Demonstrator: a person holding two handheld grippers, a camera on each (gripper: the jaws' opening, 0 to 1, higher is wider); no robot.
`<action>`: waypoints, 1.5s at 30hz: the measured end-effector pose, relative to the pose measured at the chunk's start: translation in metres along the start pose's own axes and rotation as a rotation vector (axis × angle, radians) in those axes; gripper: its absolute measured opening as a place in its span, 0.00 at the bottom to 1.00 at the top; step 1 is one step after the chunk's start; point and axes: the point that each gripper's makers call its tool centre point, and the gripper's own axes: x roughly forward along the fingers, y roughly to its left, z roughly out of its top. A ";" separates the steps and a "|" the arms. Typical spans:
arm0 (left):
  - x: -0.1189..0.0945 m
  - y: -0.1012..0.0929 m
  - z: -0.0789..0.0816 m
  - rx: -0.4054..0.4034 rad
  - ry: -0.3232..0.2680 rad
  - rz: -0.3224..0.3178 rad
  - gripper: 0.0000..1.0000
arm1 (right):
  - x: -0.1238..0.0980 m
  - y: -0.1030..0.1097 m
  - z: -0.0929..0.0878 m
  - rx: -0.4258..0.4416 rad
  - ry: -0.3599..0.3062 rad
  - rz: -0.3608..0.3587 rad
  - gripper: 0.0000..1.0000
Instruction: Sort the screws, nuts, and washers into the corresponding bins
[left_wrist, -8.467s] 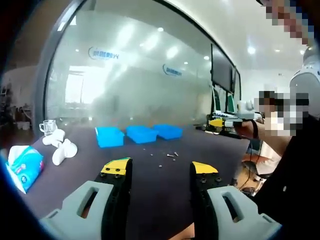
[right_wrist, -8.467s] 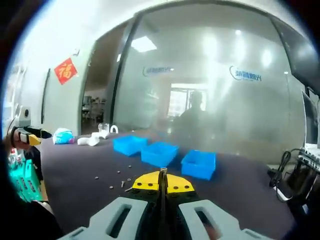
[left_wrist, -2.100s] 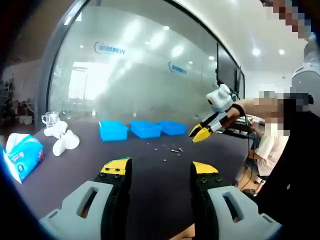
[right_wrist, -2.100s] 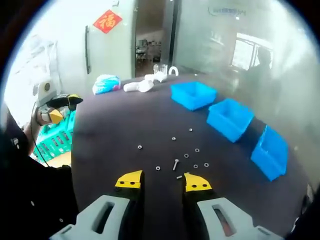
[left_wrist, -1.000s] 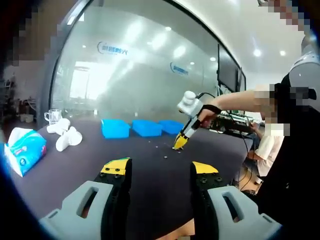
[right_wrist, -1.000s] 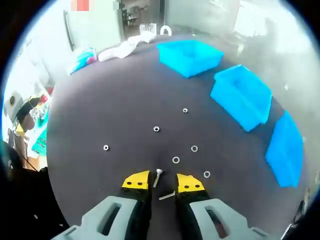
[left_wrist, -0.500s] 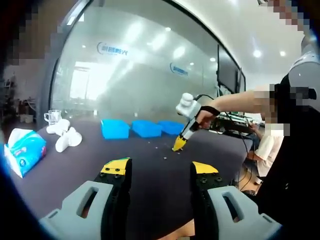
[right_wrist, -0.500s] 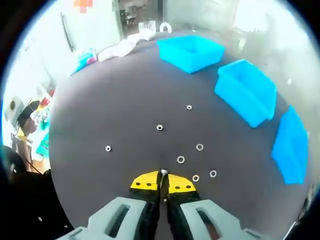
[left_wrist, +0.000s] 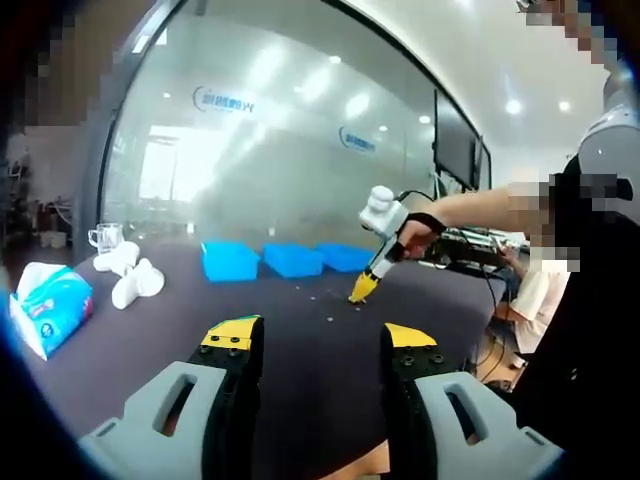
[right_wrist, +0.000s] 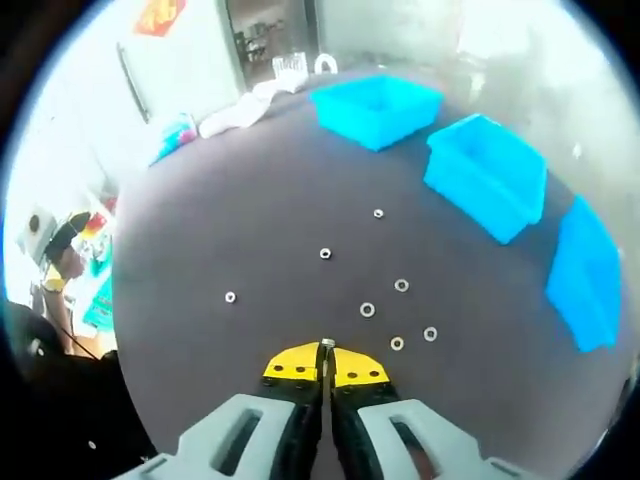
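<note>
A: The right gripper (right_wrist: 323, 364) has its jaws pinched on a screw (right_wrist: 326, 345), whose head pokes out above the yellow tips, over the dark table (right_wrist: 200, 250). The left gripper (left_wrist: 316, 345) hangs wide apart, holding nothing.

B: What could go wrong?

A: Little of the screw is clamped, so a jolt on the way to the three blue bins (right_wrist: 485, 175) might drop it among the loose washers and nuts (right_wrist: 398, 312). Which bin takes screws can't be told.

dark table (right_wrist: 220, 200) | three blue bins (right_wrist: 487, 175) | scattered washers (right_wrist: 367, 310) | tissue pack (left_wrist: 45, 305)
</note>
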 end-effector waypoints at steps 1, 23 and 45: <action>0.000 0.000 0.000 0.000 -0.001 0.000 0.46 | -0.002 0.000 0.000 0.008 -0.012 0.002 0.00; 0.007 -0.002 0.015 0.027 -0.015 0.001 0.46 | -0.109 -0.024 -0.002 0.073 -0.619 -0.154 0.00; 0.010 -0.002 0.024 0.042 -0.016 -0.006 0.46 | -0.174 0.000 -0.073 0.115 -1.021 -0.322 0.00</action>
